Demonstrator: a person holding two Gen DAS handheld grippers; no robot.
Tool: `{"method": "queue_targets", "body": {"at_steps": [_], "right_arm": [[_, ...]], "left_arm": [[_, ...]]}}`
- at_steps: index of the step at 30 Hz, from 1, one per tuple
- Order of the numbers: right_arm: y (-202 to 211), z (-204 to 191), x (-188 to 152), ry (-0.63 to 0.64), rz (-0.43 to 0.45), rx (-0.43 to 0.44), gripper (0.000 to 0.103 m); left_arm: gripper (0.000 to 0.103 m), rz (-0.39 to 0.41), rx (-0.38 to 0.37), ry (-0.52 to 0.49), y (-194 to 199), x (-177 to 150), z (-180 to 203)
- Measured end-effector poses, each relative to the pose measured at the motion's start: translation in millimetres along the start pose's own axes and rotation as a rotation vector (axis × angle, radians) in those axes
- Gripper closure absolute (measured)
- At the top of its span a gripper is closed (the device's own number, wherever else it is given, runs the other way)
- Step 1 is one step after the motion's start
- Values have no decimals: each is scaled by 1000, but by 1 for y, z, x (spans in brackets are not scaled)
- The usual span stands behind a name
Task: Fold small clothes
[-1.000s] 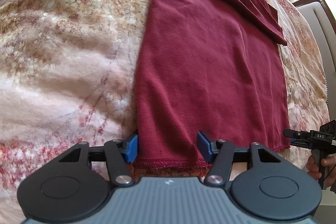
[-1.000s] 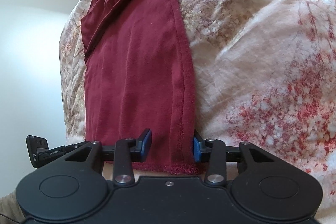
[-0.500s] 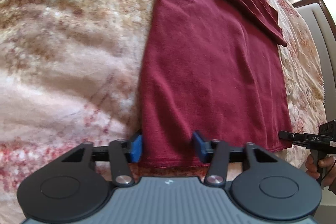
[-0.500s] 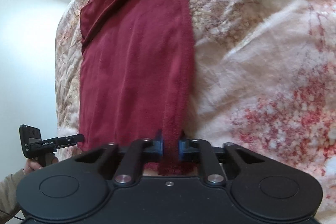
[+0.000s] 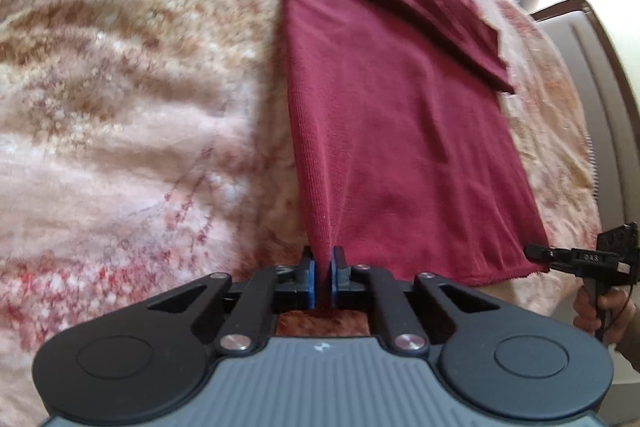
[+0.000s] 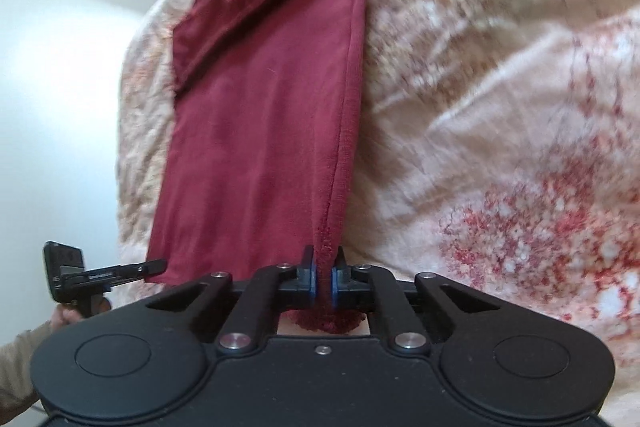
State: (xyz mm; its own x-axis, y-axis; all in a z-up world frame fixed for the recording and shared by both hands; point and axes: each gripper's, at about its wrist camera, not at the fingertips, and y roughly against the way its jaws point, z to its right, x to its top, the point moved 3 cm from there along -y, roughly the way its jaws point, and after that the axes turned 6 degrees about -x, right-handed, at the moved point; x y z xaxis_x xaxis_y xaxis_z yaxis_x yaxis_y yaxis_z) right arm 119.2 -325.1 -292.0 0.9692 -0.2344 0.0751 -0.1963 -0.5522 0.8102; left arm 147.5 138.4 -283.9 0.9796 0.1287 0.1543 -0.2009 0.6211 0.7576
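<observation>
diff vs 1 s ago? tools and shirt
Both closed on the maroon shirt hem: left tool now pinches its left corner, right tool its right corner; they stood open around the hem before. The pinched fabric is bunched. The shirt's far end stays on the bedspread.

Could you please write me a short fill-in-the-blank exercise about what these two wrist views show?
1. The garment lying on the floral bedspread is dark ____ in colour.
2. The left gripper is shut on the garment's near ____.
3. The right gripper has its jaws ____ on the same garment.
4. The pads on the jaws are ____ in colour.

Missing words: red; hem; shut; blue
</observation>
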Motion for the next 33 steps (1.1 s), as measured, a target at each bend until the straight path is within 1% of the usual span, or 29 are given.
{"method": "queue_targets", "body": {"at_steps": [4, 8, 9, 11, 13, 15, 16, 17, 18, 20, 21, 22, 23, 26, 28, 29, 31, 33], "right_arm": [[34, 3, 3, 40, 18, 30, 98], [57, 8, -4, 56, 10, 27, 98], [60, 8, -8, 58, 0, 28, 98], [61, 14, -22, 55, -24, -1, 98], [53, 20, -37, 27, -42, -31, 98], [40, 27, -49, -18, -51, -48, 96], [34, 29, -52, -45, -52, -56, 91], [28, 31, -54, -64, -57, -79, 87], [24, 31, -56, -69, -60, -83, 84], [20, 29, -59, -80, -62, -84, 62], [21, 29, -59, -88, -61, -70, 57], [23, 29, -59, -95, -55, -61, 45], [26, 29, -59, -102, -46, -64, 40], [39, 35, -51, -138, 21, -70, 40], [51, 41, -48, -164, 80, -84, 40], [55, 44, -48, -168, 106, -103, 39], [60, 45, -49, -146, 126, -127, 40], [59, 43, -53, -129, 110, -129, 40]], "left_arm": [[98, 22, -41, -11, 16, -11, 12], [98, -3, -68, -9, 20, -30, 20], [98, -15, -64, -5, 19, -37, 20], [98, -39, -39, 10, 15, -51, 14], [98, -56, -10, 46, 7, -60, 4], [97, -49, -3, 93, 1, -62, -4], [95, -48, 12, 105, -2, -61, -4], [93, -54, 29, 102, -4, -60, -3], [93, -60, 43, 86, -5, -59, 1], [82, -77, 64, 48, -7, -55, 10], [78, -81, 69, 34, -6, -52, 14], [69, -81, 73, 25, -5, -50, 15], [64, -72, 76, 27, -4, -47, 16], [57, -11, 56, 73, 2, -35, 17], [55, 39, 70, 102, 10, -29, 13], [52, 48, 81, 101, 12, -26, 11], [50, 32, 103, 75, 12, -26, 7], [50, -6, 98, 52, 8, -27, 9]]}}
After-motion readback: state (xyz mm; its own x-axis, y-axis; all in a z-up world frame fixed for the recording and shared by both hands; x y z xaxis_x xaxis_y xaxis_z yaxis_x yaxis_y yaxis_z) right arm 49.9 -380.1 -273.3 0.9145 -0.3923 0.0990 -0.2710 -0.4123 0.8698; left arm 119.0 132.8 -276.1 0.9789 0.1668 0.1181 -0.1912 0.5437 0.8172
